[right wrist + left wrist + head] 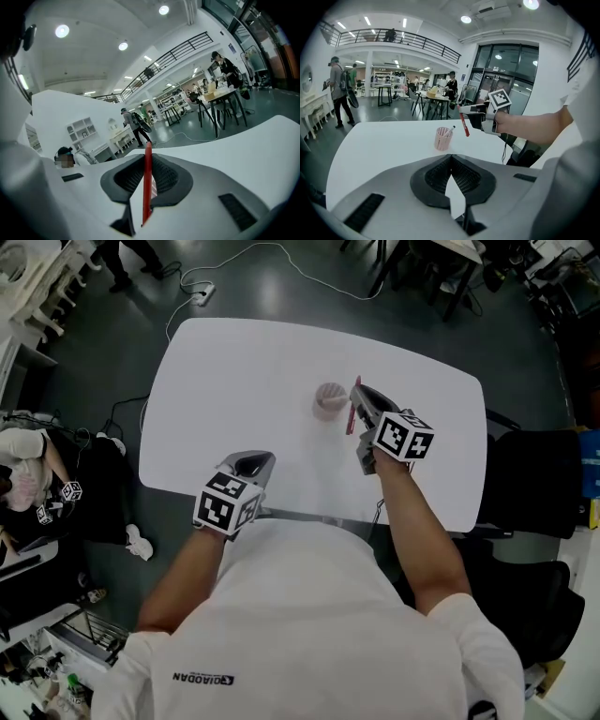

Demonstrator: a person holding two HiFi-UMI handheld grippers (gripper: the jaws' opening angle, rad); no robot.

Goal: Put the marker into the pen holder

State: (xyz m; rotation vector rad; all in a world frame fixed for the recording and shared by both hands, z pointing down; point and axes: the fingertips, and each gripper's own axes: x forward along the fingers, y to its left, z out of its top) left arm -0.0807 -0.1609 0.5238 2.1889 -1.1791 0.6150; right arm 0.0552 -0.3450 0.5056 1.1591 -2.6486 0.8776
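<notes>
A pink mesh pen holder (330, 399) stands on the white table (234, 371), right of its middle. In the left gripper view the holder (442, 138) has a white pen leaning in it. My right gripper (359, 395) is shut on a red marker (352, 412), held nearly upright in the air just right of the holder. The marker (147, 183) runs up between the right gripper's (148, 165) dark pads. From the left, the marker (463, 123) hangs tip down, above and right of the holder. My left gripper (257, 462) (451, 161) is shut and holds nothing, near the table's front edge.
Black chairs (530, 484) stand close to the table's right side. A seated person (28, 474) is at the far left. A white cable (272, 251) lies on the floor beyond the table. Further tables and people fill the hall behind.
</notes>
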